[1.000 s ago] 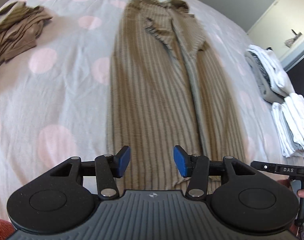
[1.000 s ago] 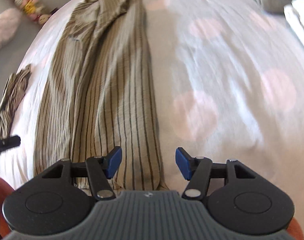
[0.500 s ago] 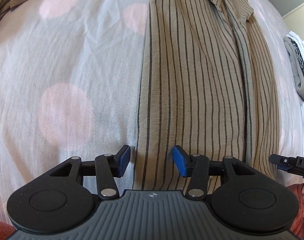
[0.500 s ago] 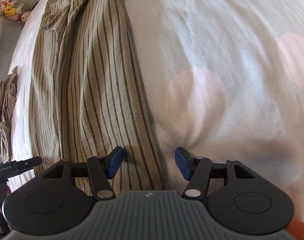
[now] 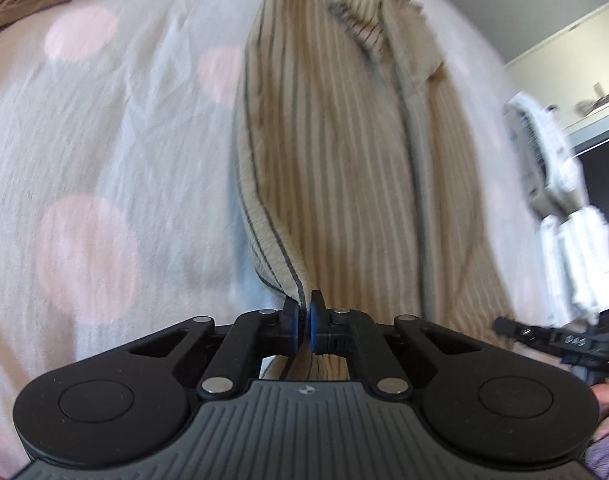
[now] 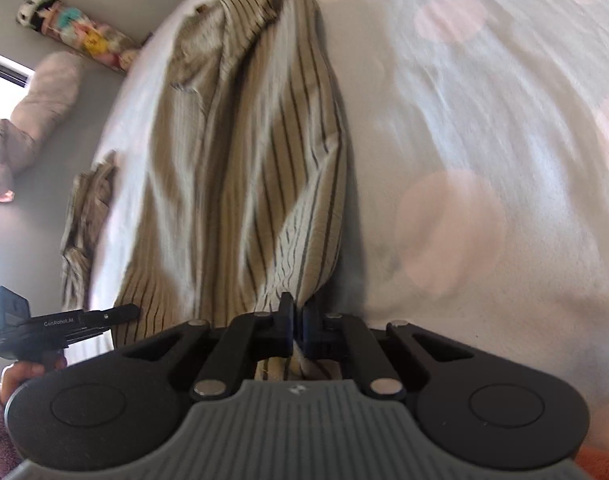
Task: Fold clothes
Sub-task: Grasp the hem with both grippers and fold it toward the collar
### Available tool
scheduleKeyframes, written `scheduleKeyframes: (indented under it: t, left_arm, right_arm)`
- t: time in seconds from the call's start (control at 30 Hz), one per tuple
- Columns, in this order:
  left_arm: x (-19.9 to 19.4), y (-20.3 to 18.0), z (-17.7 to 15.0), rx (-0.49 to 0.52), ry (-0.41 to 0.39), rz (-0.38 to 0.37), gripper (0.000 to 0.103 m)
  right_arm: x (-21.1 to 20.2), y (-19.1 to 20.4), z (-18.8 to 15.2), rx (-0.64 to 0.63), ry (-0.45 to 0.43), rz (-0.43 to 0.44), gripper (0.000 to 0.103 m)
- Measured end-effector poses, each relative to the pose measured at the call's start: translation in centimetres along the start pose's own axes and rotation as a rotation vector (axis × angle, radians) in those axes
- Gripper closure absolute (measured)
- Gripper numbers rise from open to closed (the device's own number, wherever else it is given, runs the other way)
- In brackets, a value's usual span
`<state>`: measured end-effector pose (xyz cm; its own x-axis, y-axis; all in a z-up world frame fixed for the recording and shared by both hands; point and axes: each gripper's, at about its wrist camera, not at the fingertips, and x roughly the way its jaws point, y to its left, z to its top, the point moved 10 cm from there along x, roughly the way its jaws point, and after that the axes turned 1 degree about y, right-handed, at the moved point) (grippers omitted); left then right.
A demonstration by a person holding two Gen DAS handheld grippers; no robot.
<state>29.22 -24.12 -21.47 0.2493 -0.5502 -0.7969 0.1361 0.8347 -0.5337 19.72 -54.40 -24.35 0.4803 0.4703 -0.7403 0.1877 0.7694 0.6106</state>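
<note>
A tan shirt with dark stripes (image 5: 336,168) lies lengthwise on the bed, collar at the far end. My left gripper (image 5: 304,320) is shut on its near hem at the left corner, and the cloth rises in a pinched fold from the blue pads. In the right wrist view the same striped shirt (image 6: 244,168) is rumpled and lifted, with my right gripper (image 6: 298,320) shut on the hem at its right corner. Each gripper shows at the edge of the other's view: the right gripper's tip (image 5: 544,332) and the left gripper's tip (image 6: 64,324).
The bedsheet (image 5: 104,160) is pale with pink dots. A brown crumpled garment (image 5: 20,0) lies at the far left, and another striped cloth (image 6: 84,216) at the bed's edge. Folded white clothes (image 5: 564,208) are stacked at the right. Stuffed toys (image 6: 72,32) line the wall.
Both grippers have closed on the shirt's near hem, which was lying flat between open jaws. The hem now lifts off the sheet and the shirt has bunched into folds.
</note>
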Motion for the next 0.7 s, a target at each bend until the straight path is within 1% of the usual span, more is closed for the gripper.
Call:
scheduleKeyframes:
  t: [0.07, 0.17, 0.27, 0.43, 0.5, 0.57, 0.63, 0.7]
  left_arm:
    - [-1.2, -0.9, 0.6, 0.022, -0.041, -0.05, 0.101]
    - [-2.5, -2.4, 1.8, 0.068, -0.091, -0.098, 0.101]
    - [-4.7, -3.1, 3.4, 0.107, -0.141, -0.146, 0.101]
    - [-7.0, -4.6, 8.0, 0.138, -0.231, -0.188, 0.101]
    - [-7.9, -4.8, 10.0, 0.154, -0.262, -0.191, 0.101]
    - [-8.3, -4.9, 12.0, 0.171, -0.29, -0.177, 0.101]
    - [-8.3, -4.9, 14.1, 0.191, -0.31, -0.158, 0.101]
    - [-7.9, -5.0, 16.2, 0.214, -0.328, -0.138, 0.101]
  right_arm:
    - [-0.8, 0.8, 0.3, -0.023, -0.044, 0.045, 0.098]
    - [-3.0, 2.0, 0.3, -0.059, -0.103, 0.112, 0.098]
    - [-4.0, 3.4, 2.0, -0.091, -0.155, 0.16, 0.098]
    - [-5.0, 5.1, 5.7, -0.101, -0.223, 0.227, 0.098]
    - [-5.5, 5.9, 7.7, -0.105, -0.257, 0.251, 0.098]
    - [-6.2, 6.7, 10.0, -0.123, -0.298, 0.259, 0.098]
    - [-6.8, 7.3, 12.3, -0.149, -0.336, 0.248, 0.098]
    - [-6.7, 7.9, 15.1, -0.186, -0.365, 0.217, 0.098]
